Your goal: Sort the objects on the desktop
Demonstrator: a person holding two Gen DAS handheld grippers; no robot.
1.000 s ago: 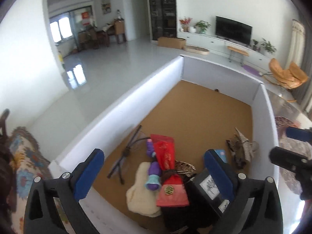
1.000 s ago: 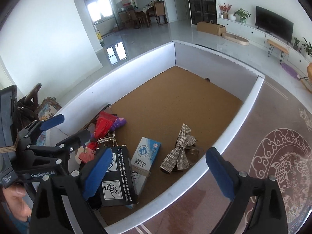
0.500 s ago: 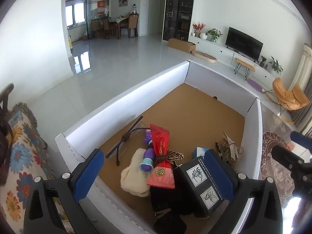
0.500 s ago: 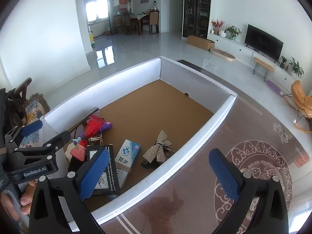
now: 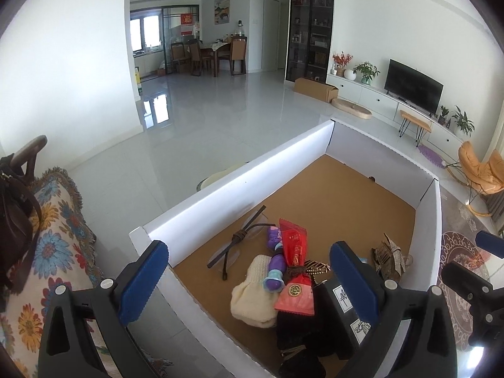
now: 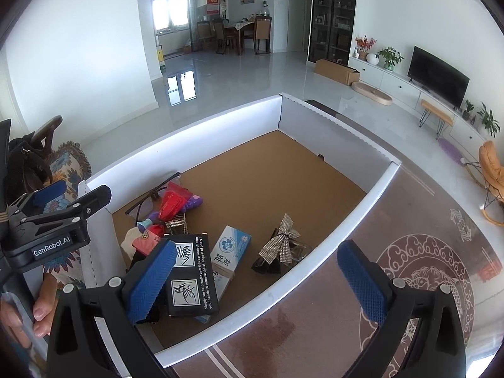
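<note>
Where piled, black box point(image 5: 341, 310) half-hidden.

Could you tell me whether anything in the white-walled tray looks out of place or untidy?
Yes: the items sit heaped in one corner of the tray, the red packet lying across the purple toy and cream cloth. Nothing looks spilled or broken.
</note>
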